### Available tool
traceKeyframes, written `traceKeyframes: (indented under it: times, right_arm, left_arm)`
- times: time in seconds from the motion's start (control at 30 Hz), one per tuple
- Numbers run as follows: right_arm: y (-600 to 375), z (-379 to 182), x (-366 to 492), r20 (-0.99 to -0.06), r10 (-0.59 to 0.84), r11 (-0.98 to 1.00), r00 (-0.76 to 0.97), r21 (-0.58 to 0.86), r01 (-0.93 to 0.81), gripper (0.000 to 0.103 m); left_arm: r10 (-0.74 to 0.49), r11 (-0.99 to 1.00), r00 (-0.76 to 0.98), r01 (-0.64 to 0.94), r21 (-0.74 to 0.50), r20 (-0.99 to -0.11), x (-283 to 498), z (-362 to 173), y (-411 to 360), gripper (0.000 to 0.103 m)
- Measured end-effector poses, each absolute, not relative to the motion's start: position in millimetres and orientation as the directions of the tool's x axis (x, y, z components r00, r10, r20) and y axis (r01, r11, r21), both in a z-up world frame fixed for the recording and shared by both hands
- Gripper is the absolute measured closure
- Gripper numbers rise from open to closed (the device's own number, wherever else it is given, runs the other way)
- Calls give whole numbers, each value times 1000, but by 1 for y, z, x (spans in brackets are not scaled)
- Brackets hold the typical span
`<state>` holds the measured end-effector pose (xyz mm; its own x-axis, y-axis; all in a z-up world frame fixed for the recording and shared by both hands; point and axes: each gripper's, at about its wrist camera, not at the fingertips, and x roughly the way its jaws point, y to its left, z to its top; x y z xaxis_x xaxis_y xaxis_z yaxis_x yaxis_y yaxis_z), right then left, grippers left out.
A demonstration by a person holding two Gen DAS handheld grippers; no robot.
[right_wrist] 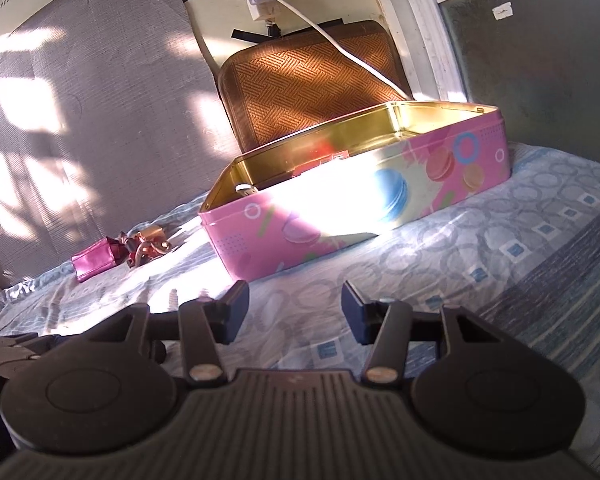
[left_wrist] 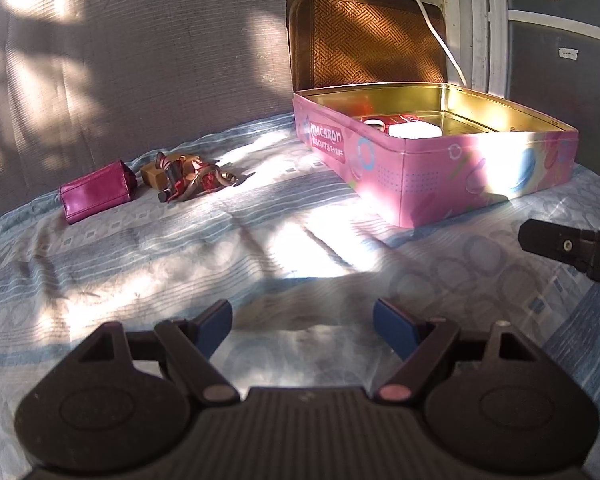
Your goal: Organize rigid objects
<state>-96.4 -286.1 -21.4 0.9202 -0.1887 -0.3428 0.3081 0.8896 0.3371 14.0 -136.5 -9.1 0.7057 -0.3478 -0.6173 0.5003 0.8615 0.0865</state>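
Note:
An open pink macaron tin (left_wrist: 440,168) with a gold inside stands on the bed at the right; it holds a white round object (left_wrist: 414,130) and a red item (left_wrist: 380,120). The tin also shows in the right wrist view (right_wrist: 340,216). A magenta pouch (left_wrist: 96,192), a small figurine (left_wrist: 192,176) and a tan block (left_wrist: 154,176) lie together at the left, far from both grippers. My left gripper (left_wrist: 302,320) is open and empty above the sheet. My right gripper (right_wrist: 294,308) is open and empty in front of the tin.
A brown woven lid or case (left_wrist: 364,40) leans on the wall behind the tin, with a white cable (left_wrist: 440,36) hanging over it. A grey padded wall (left_wrist: 120,60) backs the bed. The right gripper's finger (left_wrist: 560,244) pokes in at the right edge.

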Motion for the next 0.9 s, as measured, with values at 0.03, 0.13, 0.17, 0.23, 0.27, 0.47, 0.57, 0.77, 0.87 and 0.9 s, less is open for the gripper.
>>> traceKeyframes:
  times: [0.03, 0.13, 0.17, 0.23, 0.27, 0.47, 0.57, 0.77, 0.87, 0.9]
  right_arm:
    - [-286, -21, -96, -342, -186, 890, 921, 338, 306, 49]
    - [-287, -22, -96, -346, -183, 887, 920, 345, 306, 49]
    - [-287, -22, -96, -347, -182, 887, 920, 347, 306, 49]
    - [-288, -22, -96, -348, -178, 886, 920, 349, 304, 49]
    - [-288, -22, -96, -349, -176, 887, 921, 350, 302, 49]
    - [-288, -22, -97, -349, -171, 885, 921, 356, 299, 49]
    - [-288, -22, -97, -348, -171, 883, 922, 360, 300, 49]
    - [-290, -22, -98, -347, -164, 881, 923, 369, 296, 49]
    - [-291, -23, -98, -347, -162, 879, 924, 374, 295, 49]
    - [-291, -23, -98, -348, -161, 878, 924, 377, 295, 49]
  left_arm:
    - [-349, 862, 705, 500, 84, -617, 14, -9, -136, 22]
    - [-351, 862, 706, 500, 82, -616, 14, -9, -135, 21]
    - [-351, 862, 707, 500, 83, -614, 13, -9, -136, 21]
    - [-350, 861, 711, 501, 90, -610, 12, -8, -136, 19]
    - [-350, 860, 714, 502, 96, -606, 11, -8, -137, 18]
    - [-348, 851, 728, 510, 128, -590, 6, -8, -140, 14]
    - [-350, 849, 729, 512, 130, -588, 6, -8, -140, 14]
    - [-352, 844, 730, 518, 138, -585, 5, -8, -141, 14]
    - [-355, 842, 729, 522, 139, -585, 5, -8, -141, 14]
    - [-357, 841, 729, 523, 139, -585, 5, -8, -141, 14]
